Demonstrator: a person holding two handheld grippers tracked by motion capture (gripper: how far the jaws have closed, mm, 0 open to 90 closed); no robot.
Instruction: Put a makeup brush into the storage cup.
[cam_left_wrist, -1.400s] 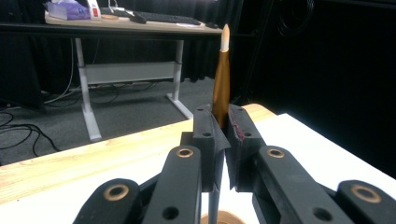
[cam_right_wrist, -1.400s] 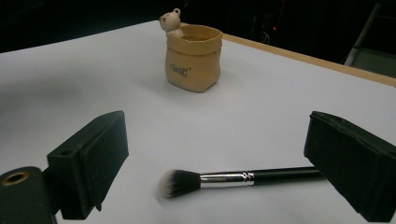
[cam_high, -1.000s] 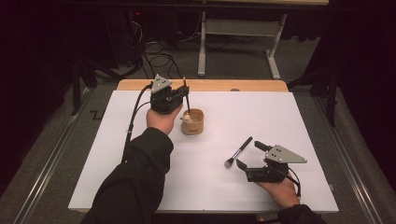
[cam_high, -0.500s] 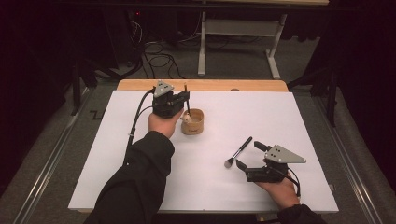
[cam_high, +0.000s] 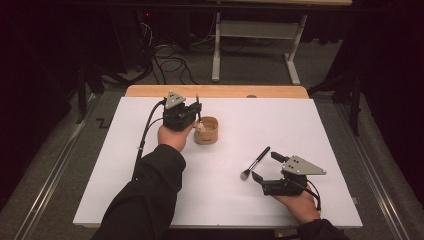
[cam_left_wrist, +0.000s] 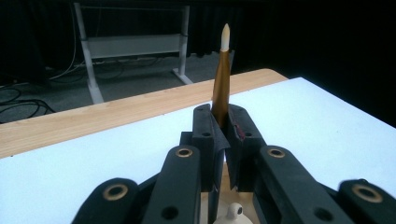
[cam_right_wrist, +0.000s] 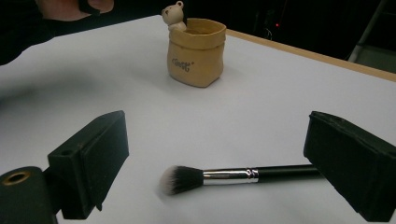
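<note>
Left hand-held gripper (cam_high: 196, 116) was seen clamped on a thin gold-brown brush handle (cam_left_wrist: 221, 84). The handle was held upright, pale tip up, pinched between the two black pads. In the high view it was positioned just above the rim of the tan pot (cam_high: 206, 131), at the pot's left side. Whether the lower end of the handle was touching the pot could not be told.

The pot was stood on the white sheet covering the desk (cam_high: 300, 120), toward the far middle. A small bear figure (cam_right_wrist: 174, 17) was perched at its rim; lettering was printed on the front of the pot, too small to be read.

Right hand-held gripper (cam_high: 263, 166) was kept wide open, low over the sheet near the desk's near right edge. A black makeup brush (cam_right_wrist: 233, 176) with a silver ferrule and white-tipped bristles was laid flat on the sheet between the spread jaws, untouched by either pad as far as could be seen. Its bristles were pointed toward the left jaw in the right gripper view, and its handle end was hidden behind the right jaw.

The two hand-held grippers were kept well apart.
</note>
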